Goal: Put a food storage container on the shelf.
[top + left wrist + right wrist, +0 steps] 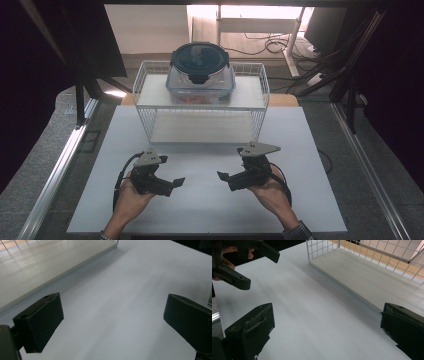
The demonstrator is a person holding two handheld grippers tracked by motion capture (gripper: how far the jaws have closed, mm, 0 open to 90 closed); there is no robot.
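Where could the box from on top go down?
Bare white table lies between the left hand-held gripper and right hand-held gripper. The wire rack's lower shelf is bare too. Its top holds the lidded container.

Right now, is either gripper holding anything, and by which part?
Nothing is held. The left gripper and right gripper both have open jaws over the bare table, short of the rack.

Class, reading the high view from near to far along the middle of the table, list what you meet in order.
The two grippers, left gripper and right gripper → white wire rack → lidded container on the rack's top shelf.
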